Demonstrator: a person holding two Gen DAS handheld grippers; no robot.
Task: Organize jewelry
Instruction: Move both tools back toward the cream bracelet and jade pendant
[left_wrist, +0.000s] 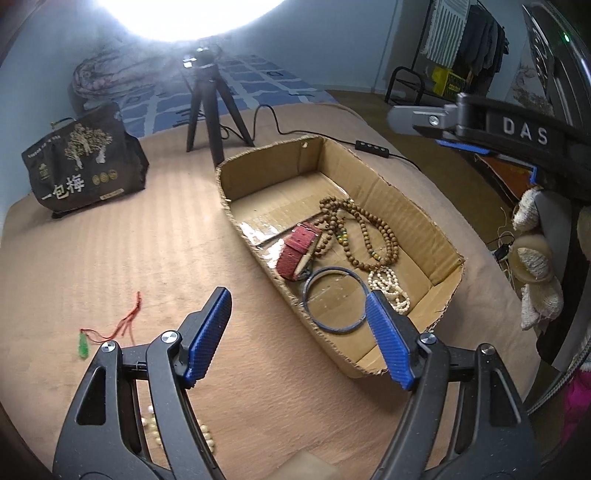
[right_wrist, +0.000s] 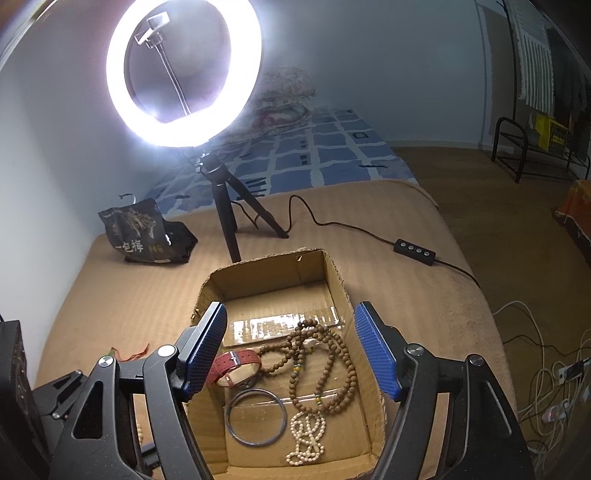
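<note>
A cardboard box (left_wrist: 413, 206) lies on the tan bed cover and also shows in the right wrist view (right_wrist: 334, 275). In it are a brown bead necklace (left_wrist: 373, 230) (right_wrist: 332, 369), a red watch (left_wrist: 297, 251) (right_wrist: 236, 367), a blue bangle (left_wrist: 334, 301) (right_wrist: 256, 417) and a white pearl string (left_wrist: 391, 288) (right_wrist: 306, 435). A green pendant on a red cord (left_wrist: 84, 345) lies on the cover to the left. Pale beads (left_wrist: 151, 428) lie under my left gripper. My left gripper (left_wrist: 299, 332) is open and empty over the box's near left edge. My right gripper (right_wrist: 290, 349) is open and empty above the box.
A ring light (right_wrist: 184, 74) on a black tripod (left_wrist: 207, 110) stands behind the box, its cable and switch (right_wrist: 413, 253) trailing right. A dark snack bag (left_wrist: 85, 162) sits at the back left. The right gripper's body (left_wrist: 480, 122) hangs at the upper right.
</note>
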